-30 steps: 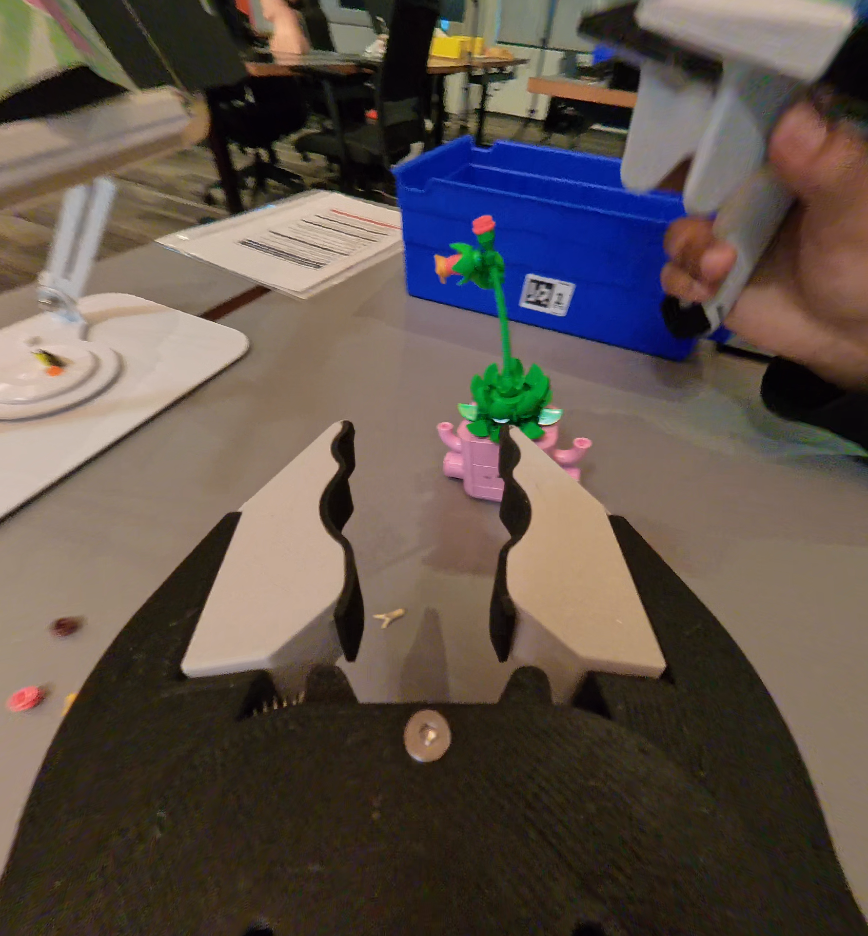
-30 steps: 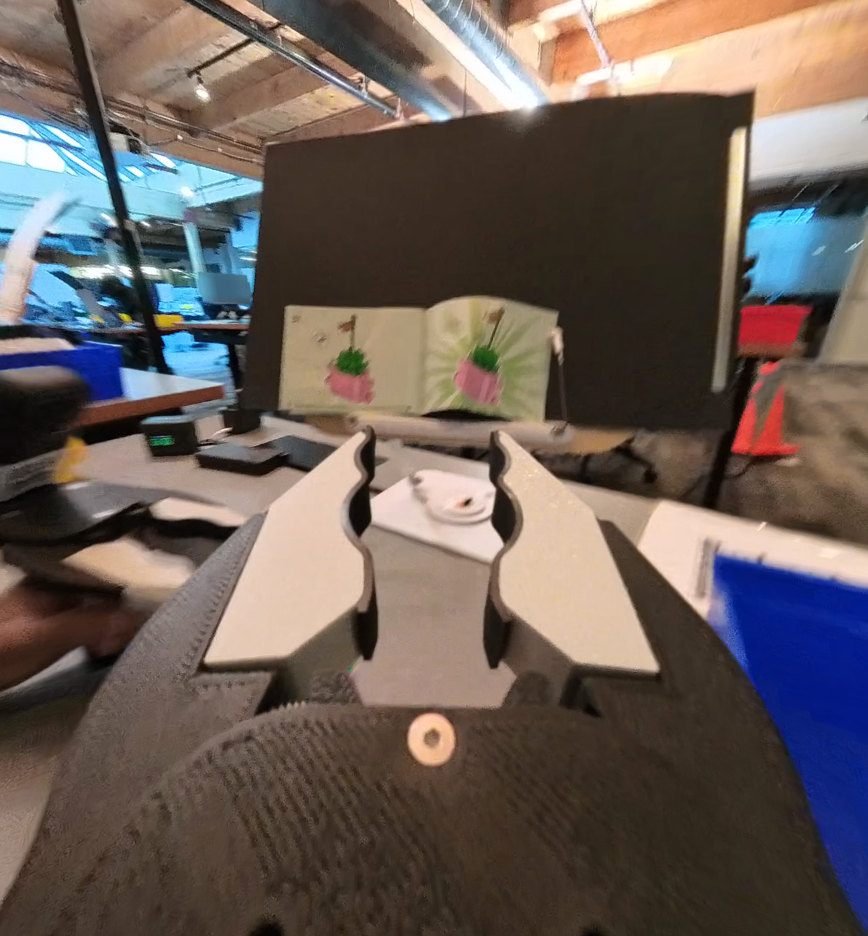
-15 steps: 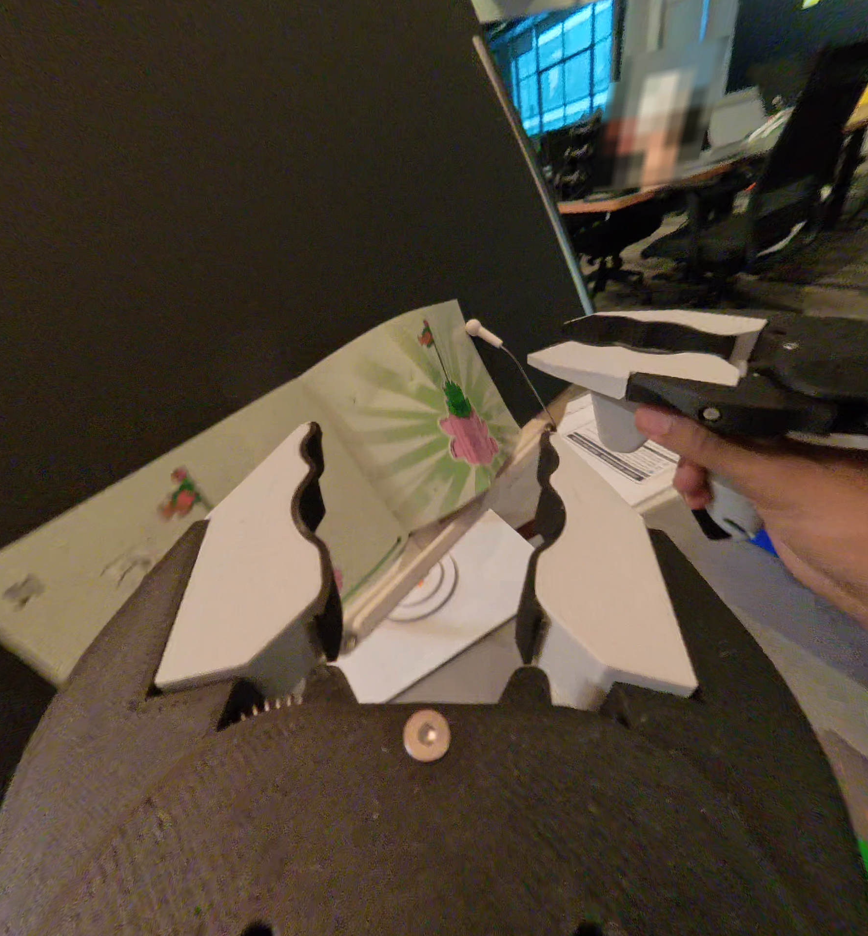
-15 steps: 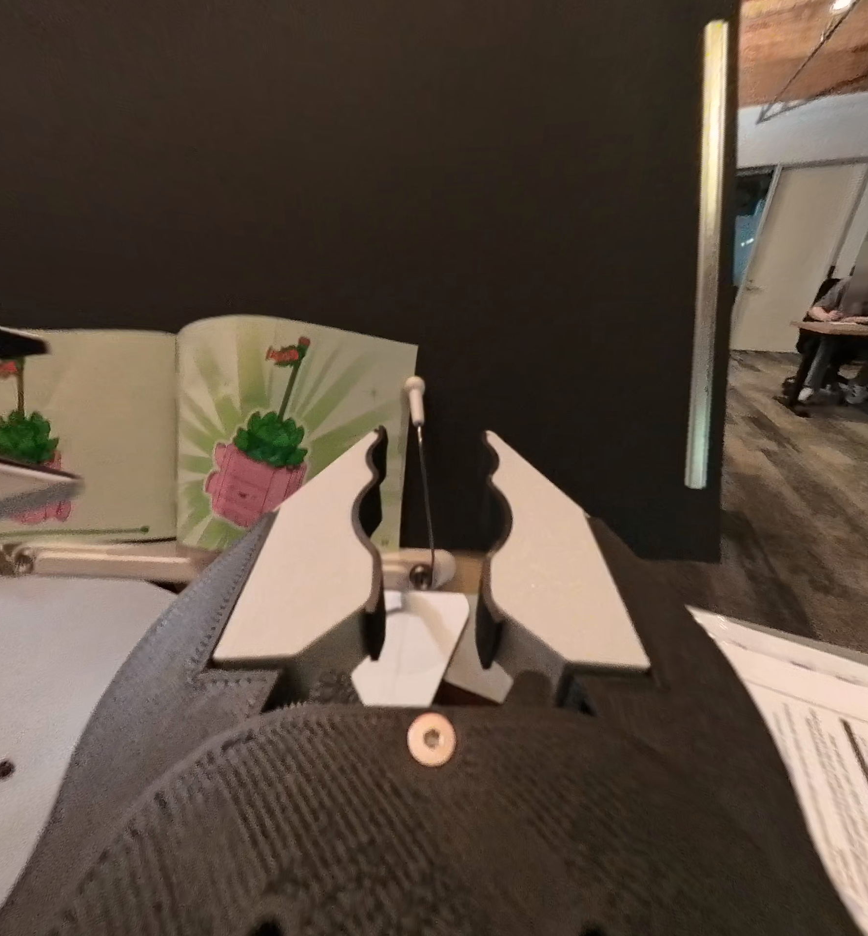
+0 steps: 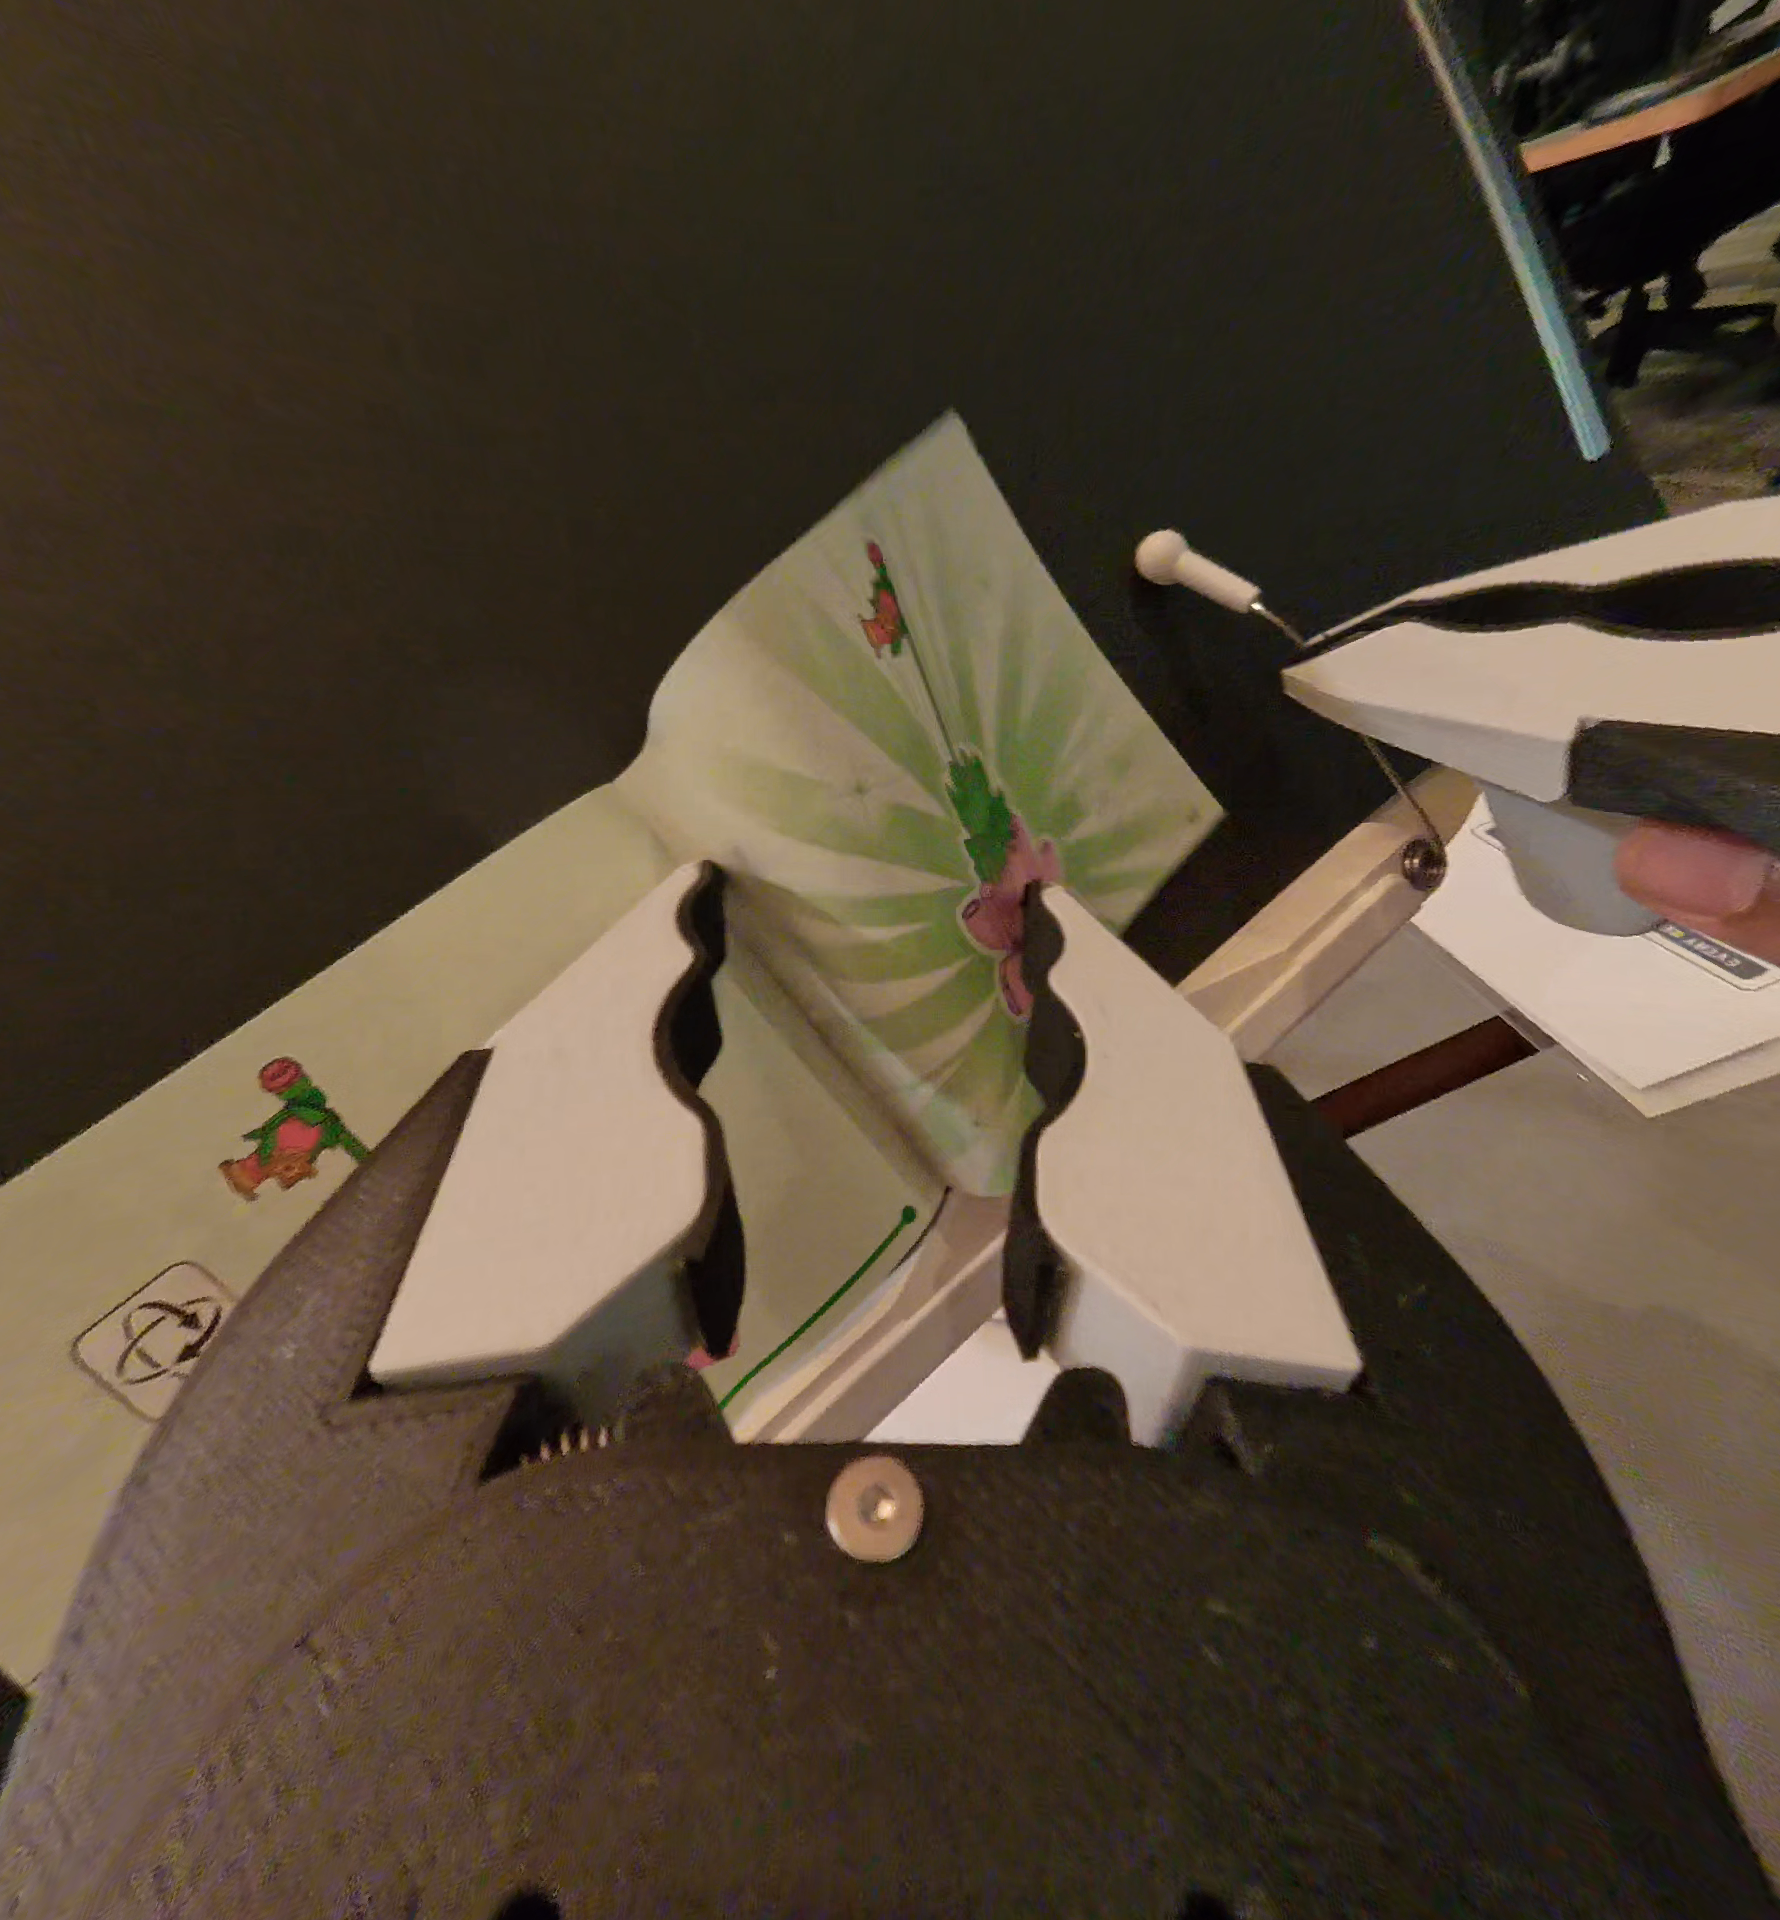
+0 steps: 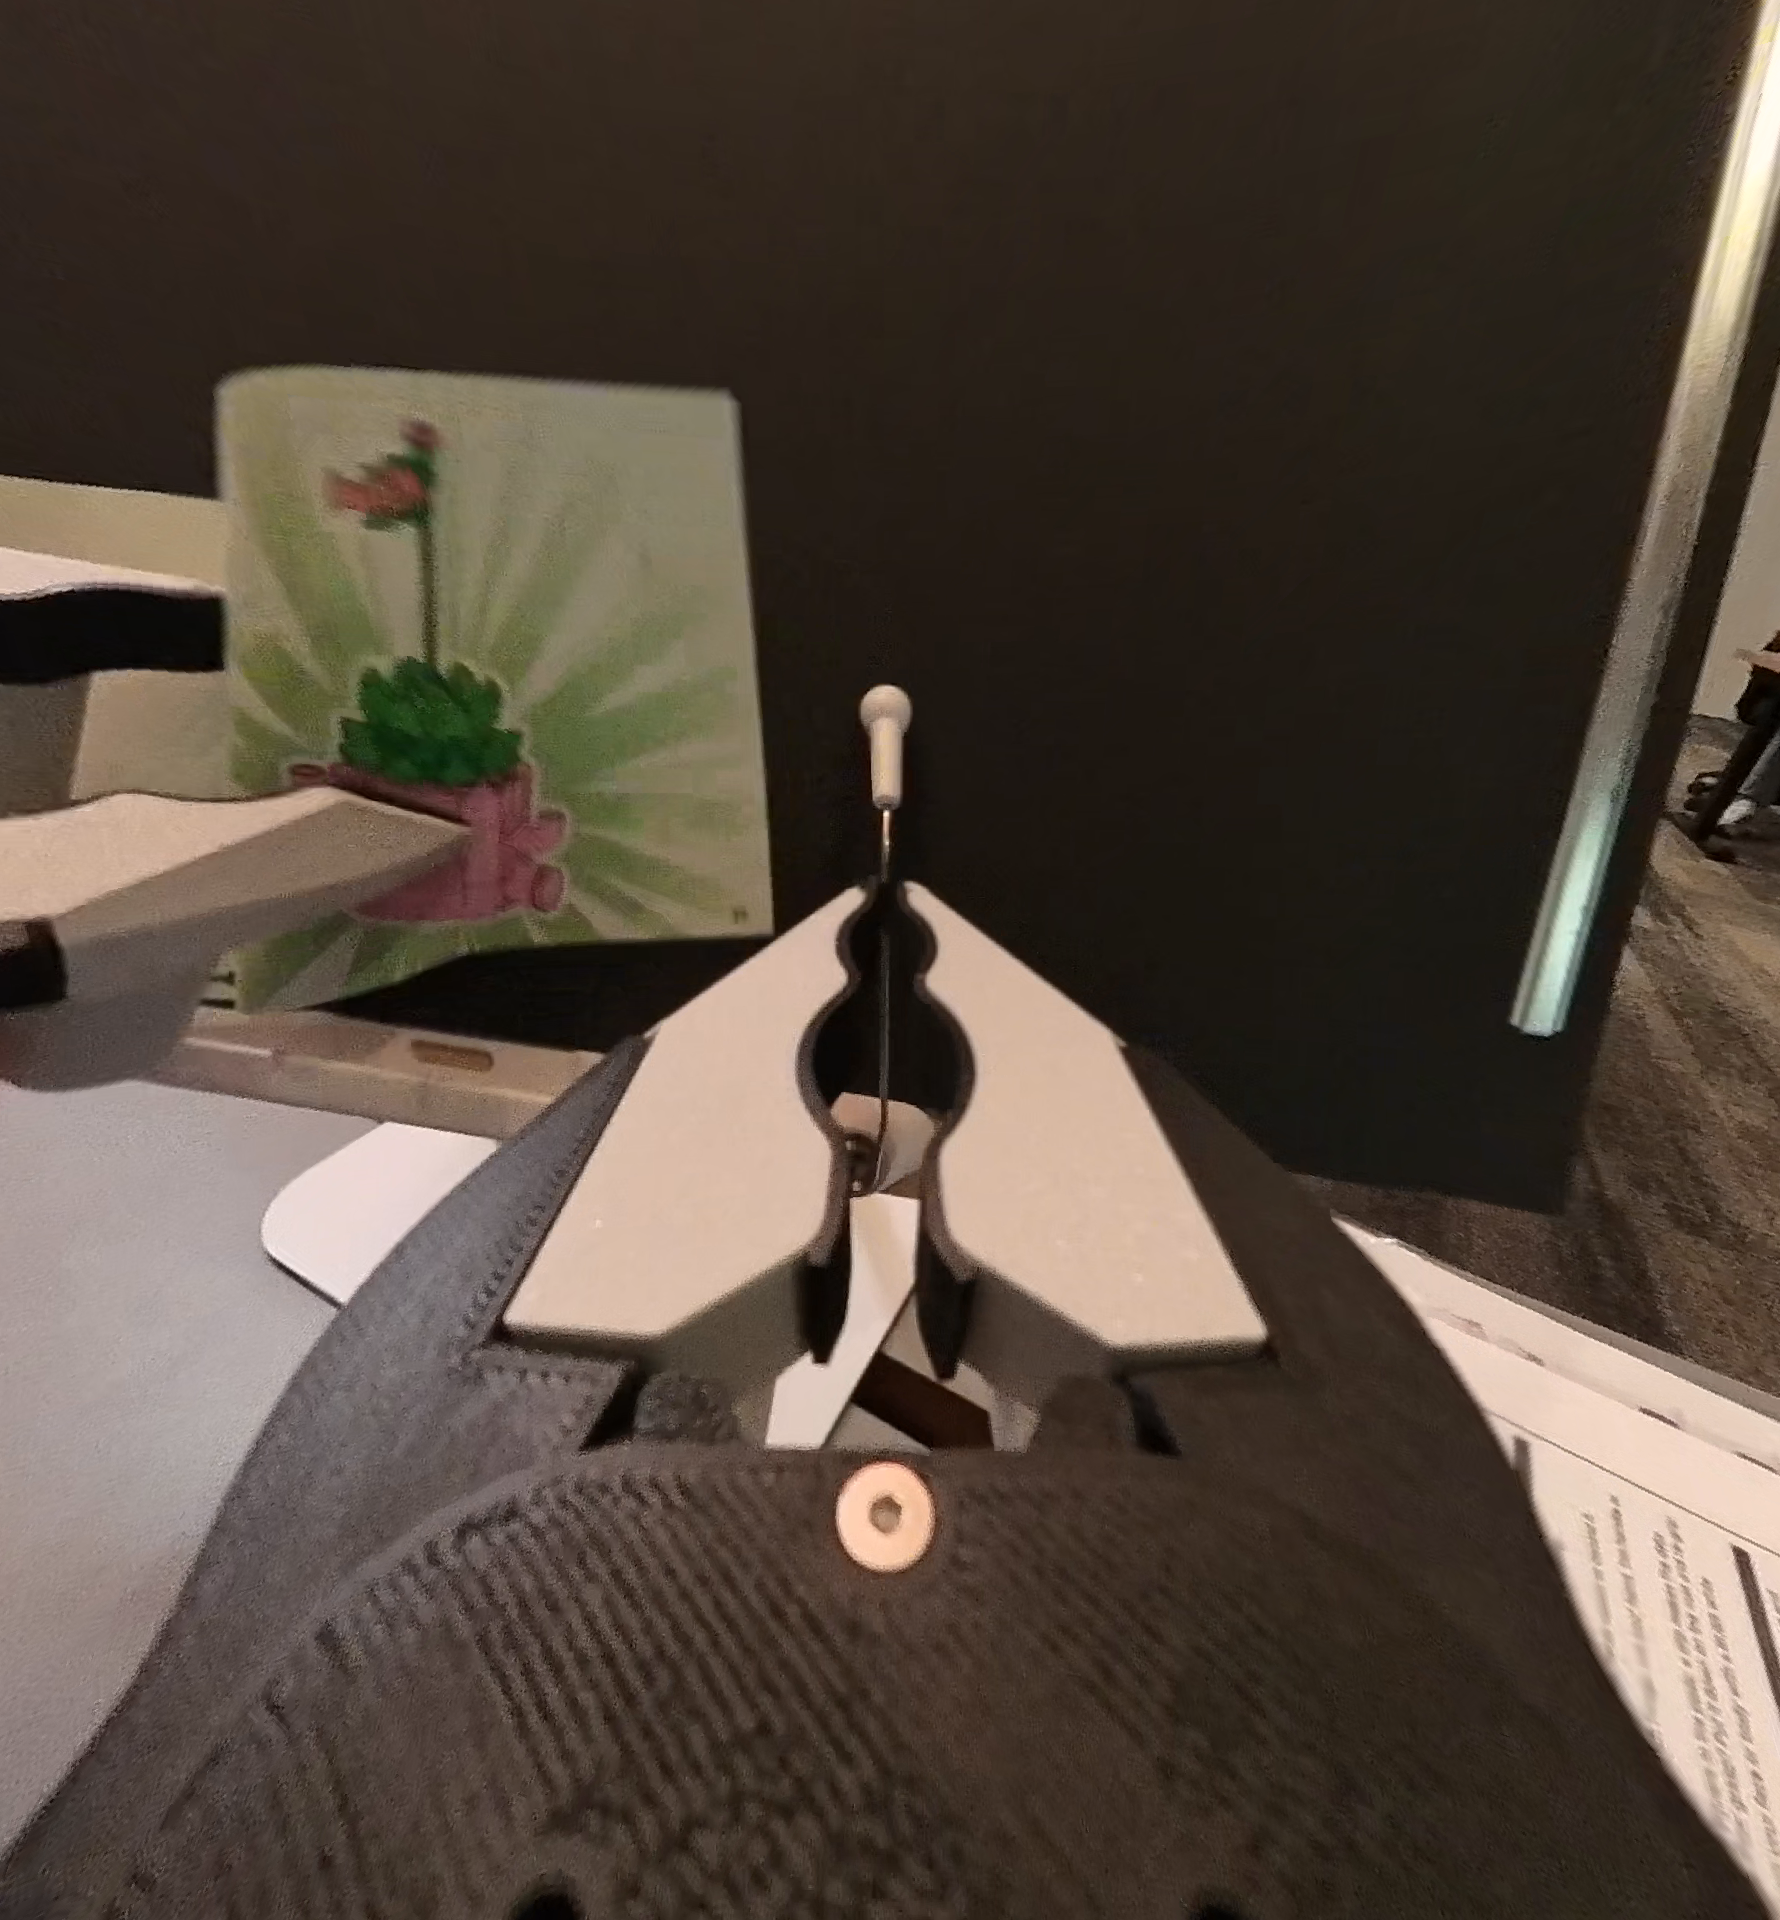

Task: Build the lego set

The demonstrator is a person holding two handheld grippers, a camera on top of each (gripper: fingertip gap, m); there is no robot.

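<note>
The open instruction booklet (image 5: 865,779) leans on a white stand (image 5: 1312,935) against a black board; it also shows in the right wrist view (image 6: 595,582). My left gripper (image 5: 870,883) is open and empty, pointing at the booklet's right page. My right gripper (image 6: 888,891) is shut on the stand's thin wire page holder (image 6: 884,997), whose white tip (image 6: 886,717) sticks up above the fingertips. The left wrist view shows the right gripper (image 5: 1301,665) closed at that wire, below the white tip (image 5: 1177,561). The lego plant is out of view.
A black board (image 6: 1073,312) with a metal edge (image 6: 1644,623) stands behind the booklet. Printed papers (image 6: 1644,1455) lie on the table at the right. The stand's white base plate (image 6: 346,1216) lies in front. A hand (image 5: 1696,883) holds the right gripper.
Both grippers swung away from the lego plant toward the booklet stand. My right gripper moved onto the wire page holder and closed on it. My left gripper came closer to the booklet, still open.
</note>
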